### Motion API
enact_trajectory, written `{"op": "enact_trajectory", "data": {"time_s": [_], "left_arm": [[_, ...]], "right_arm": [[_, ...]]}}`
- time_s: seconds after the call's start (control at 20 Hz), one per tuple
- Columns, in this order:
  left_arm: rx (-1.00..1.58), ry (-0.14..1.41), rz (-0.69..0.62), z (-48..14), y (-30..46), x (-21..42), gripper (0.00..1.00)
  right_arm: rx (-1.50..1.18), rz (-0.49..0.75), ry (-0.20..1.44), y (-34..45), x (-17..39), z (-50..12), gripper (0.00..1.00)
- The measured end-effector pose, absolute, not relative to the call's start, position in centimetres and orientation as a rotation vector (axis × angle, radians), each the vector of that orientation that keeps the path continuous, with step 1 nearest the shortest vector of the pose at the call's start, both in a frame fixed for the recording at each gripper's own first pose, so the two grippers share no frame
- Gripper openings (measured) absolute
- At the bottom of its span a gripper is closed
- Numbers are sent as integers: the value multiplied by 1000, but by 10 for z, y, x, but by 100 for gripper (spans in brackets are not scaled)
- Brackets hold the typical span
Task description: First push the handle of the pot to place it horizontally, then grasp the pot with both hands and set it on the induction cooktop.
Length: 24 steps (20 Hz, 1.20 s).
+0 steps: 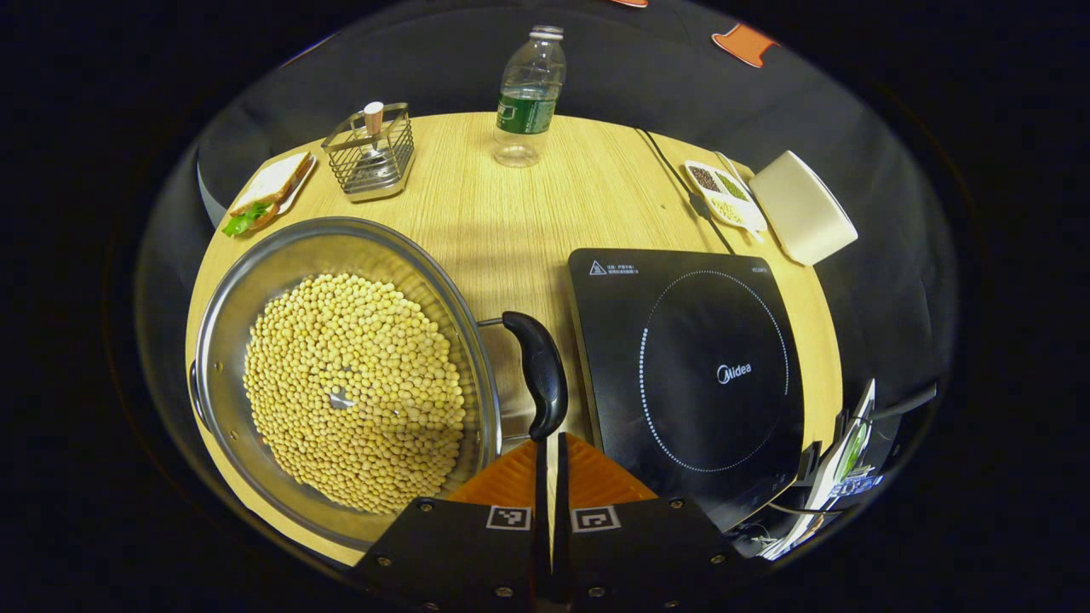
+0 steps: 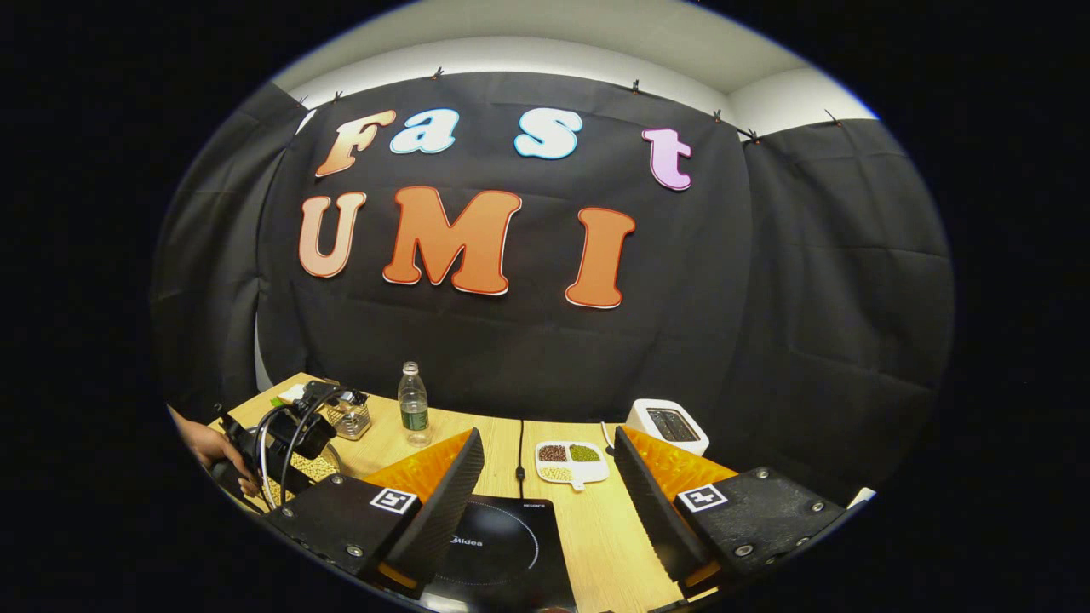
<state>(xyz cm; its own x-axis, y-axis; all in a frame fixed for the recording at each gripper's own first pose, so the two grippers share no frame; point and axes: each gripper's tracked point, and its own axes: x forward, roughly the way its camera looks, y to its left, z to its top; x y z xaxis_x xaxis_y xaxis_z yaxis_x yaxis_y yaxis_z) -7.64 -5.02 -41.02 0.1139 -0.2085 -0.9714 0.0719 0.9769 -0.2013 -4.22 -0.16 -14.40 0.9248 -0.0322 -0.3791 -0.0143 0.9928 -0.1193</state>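
Pot left of induction cooktop

Pot: shiny polished metal w/ glossy plastic handle. Cooktop: smooth glossy glass. Bench: matt wood grain. Bottle: clear plastic.

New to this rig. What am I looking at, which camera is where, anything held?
A person holds a two-finger gripper in each hand; a fisheye camera rides on each. In the left gripper view the left gripper, fingers together, nothing held, is at the black handle of a steel pot of beans, beside the induction cooktop. In the right gripper view the right gripper is open, above the cooktop. Also on the table: a water bottle, a wire caddy, a sandwich plate, a sectioned dish, a toaster.
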Motion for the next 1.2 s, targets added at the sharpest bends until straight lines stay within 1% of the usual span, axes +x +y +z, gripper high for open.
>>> {"op": "enact_trajectory", "data": {"time_s": [0.1,0.2,0.25,0.3,0.5,0.75,0.8,0.9,0.95,1.0,1.05,1.1,1.15,1.2], "left_arm": [[-113,1418,-234,-402,-51,-80,2],[-118,1385,-248,-382,-50,-82,2],[-113,1368,-246,-379,-41,-84,7],[-106,1351,-239,-373,-33,-83,2],[-72,1277,-163,-344,11,-78,2],[-71,1222,-36,-331,82,-79,3],[-80,1216,-11,-330,95,-79,6],[-90,1198,45,-329,124,-84,17],[-100,1191,63,-328,136,-85,29],[-102,1188,77,-326,148,-88,34],[-104,1182,90,-324,160,-91,51],[-104,1173,104,-323,171,-90,53],[-100,1163,120,-322,181,-92,66],[-92,1160,139,-323,192,-93,69]], "right_arm": [[-111,11,411,10,-42,-150,95],[-99,44,441,26,-43,-158,95],[-98,62,456,35,-42,-163,95],[-97,82,471,44,-42,-167,95],[-88,179,546,86,-40,-188,96],[-66,300,638,143,-43,-213,96],[-61,322,659,154,-44,-218,96],[-52,361,704,174,-47,-229,96],[-46,378,728,184,-48,-235,96],[-43,392,752,194,-49,-240,96],[-38,407,775,203,-50,-245,96],[-36,417,800,213,-51,-250,96],[-33,428,822,222,-52,-255,96],[-32,435,844,231,-53,-263,96]]}}
